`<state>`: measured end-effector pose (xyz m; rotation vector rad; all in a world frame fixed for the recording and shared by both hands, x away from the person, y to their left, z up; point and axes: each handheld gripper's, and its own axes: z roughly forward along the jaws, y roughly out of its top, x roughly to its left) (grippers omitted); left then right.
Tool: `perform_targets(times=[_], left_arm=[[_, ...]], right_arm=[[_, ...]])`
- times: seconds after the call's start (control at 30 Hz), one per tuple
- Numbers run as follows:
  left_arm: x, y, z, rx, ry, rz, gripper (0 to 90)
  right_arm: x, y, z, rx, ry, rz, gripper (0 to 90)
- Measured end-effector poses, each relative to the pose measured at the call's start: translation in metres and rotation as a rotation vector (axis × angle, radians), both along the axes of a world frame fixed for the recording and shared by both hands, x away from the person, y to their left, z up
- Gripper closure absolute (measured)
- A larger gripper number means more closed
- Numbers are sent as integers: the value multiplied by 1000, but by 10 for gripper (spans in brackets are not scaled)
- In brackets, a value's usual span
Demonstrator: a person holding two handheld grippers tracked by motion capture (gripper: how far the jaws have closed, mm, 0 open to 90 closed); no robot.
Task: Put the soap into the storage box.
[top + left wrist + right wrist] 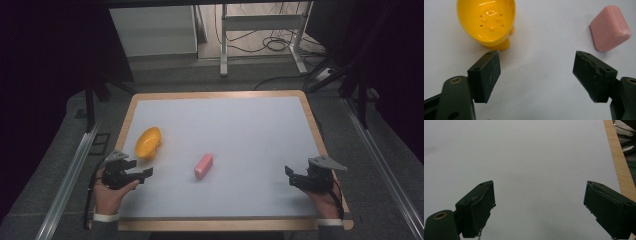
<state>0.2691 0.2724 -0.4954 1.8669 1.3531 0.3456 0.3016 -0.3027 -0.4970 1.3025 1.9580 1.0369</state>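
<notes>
White mat on wood-edged table; yellow dish, pink soap near left gripper. Right gripper opposite. Both agape, empty. Grey floor, cables beyond.

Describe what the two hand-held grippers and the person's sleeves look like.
Both are black. The left hand-held gripper and right hand-held gripper each carry a grey three-cornered plate on top and trail a dark cable. Up close, each has two flat, blocky black jaw pads with scuffed faces and small screw holes, mounted on dark arms with a brass-coloured rivet. The person wears dark sleeves with white cuffs.
</notes>
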Motion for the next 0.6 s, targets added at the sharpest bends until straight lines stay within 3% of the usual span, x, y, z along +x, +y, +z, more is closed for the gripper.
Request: perform_targets(times=[0.13, 0.33, 0.6], left_arm=[[-4, 0, 3, -10, -1, 14, 234], [-5, -4, 9, 16, -10, 26, 234], [-2, -13, 26, 29, -34, 9, 234]], right_arm=[[2, -3, -1, 0, 4, 2, 99], [4, -10, -2, 12, 2, -4, 98], [0, -14, -1, 3, -5, -19, 98]])
